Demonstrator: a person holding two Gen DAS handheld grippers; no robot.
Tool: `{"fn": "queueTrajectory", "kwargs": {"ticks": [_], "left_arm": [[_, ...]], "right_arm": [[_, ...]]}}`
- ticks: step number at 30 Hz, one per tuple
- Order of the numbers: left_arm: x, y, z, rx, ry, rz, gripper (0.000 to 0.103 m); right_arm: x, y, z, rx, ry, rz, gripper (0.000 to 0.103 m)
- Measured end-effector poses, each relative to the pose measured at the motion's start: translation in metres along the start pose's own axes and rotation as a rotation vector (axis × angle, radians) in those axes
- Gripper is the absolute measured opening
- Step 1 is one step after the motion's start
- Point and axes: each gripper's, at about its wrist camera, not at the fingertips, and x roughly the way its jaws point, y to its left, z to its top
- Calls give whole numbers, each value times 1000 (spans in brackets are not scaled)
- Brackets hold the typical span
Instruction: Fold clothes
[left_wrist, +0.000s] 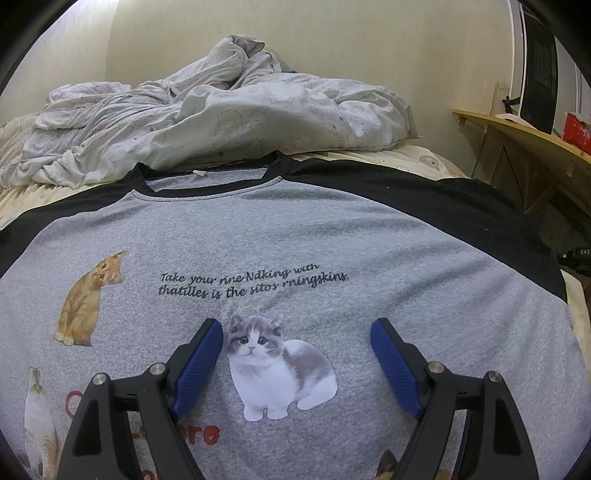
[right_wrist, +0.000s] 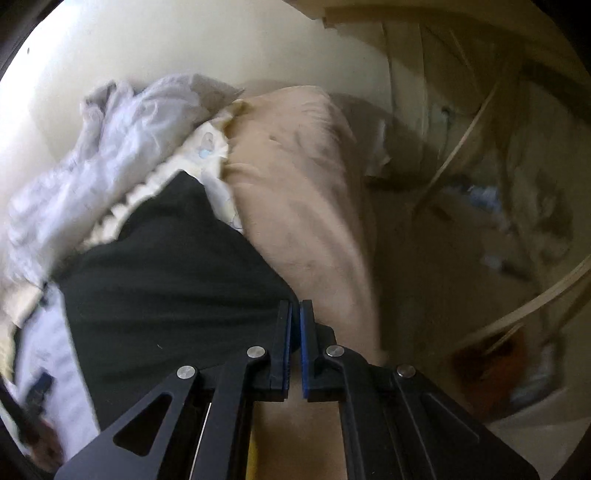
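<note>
The left claw (left_wrist: 297, 328) is spread wide above a grey shirt (left_wrist: 280, 240) lying flat on the bed (left_wrist: 424, 155), with a crumpled duvet (left_wrist: 207, 122) beyond. The right claw (right_wrist: 295, 314) is clenched on the shirt's black sleeve (right_wrist: 166, 266) at the bed's edge

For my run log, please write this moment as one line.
task: fold clothes | left gripper: open above T-shirt | right gripper: shut at black sleeve edge, grasp unclear | folding: not begun

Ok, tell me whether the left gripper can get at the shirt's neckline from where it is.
Probably yes: the left gripper is open over the grey kitten print, and only flat shirt lies between it and the neckline.
</note>
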Motion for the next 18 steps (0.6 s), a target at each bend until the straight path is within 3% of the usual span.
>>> {"fn": "queueTrajectory", "kwargs": {"ticks": [5,9,11,15,18], "left_arm": [[3,-1,4,4,23,4,84],[7,2,9,-12,64,-22,85],[8,3,9,-16,74,-25,85],[9,-13,14,45,105,45,85],[12,-25,42,57,154,-20,85]], "right_arm": [[-19,12,-3,29,-90,111,3],[-41,10,-18,172,-192,317,4],[-45,13,-27,237,-202,425,4],[-36,29,-35,238,-147,458,4],[-28,27,-37,264,-145,479,4]]}}
